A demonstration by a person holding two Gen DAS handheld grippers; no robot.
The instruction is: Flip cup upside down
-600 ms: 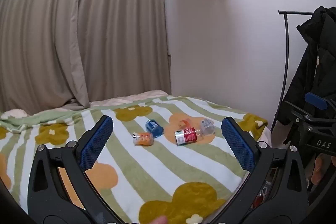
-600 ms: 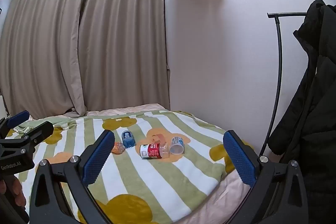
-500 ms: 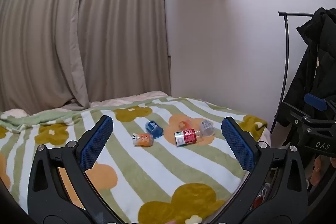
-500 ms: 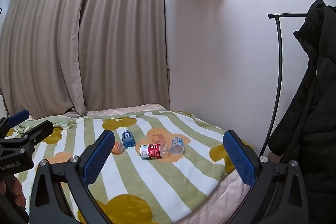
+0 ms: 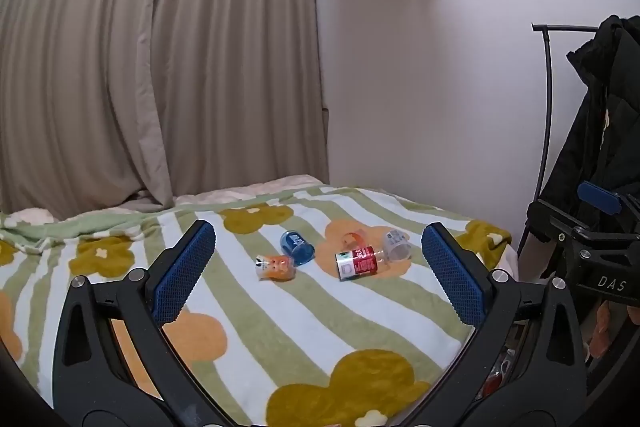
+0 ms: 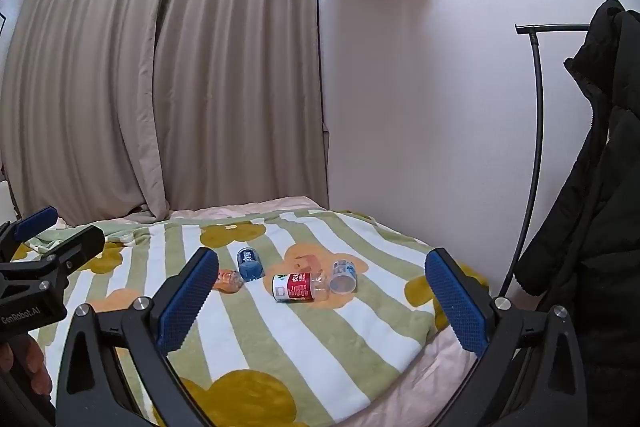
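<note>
Four small cups lie on their sides on a striped, flower-patterned blanket, all well ahead of both grippers and framed between their fingers. The blue cup lies furthest back, its dark blue end turned toward the cameras. Just beside it, toward the left finger, lies an orange cup with a white end. Toward the right finger lies a red-labelled cup, its far end touching or nearly touching a clear cup whose open mouth faces the right wrist camera. The left gripper hangs with jaws wide apart and empty; the right gripper likewise, spread and holding nothing.
</note>
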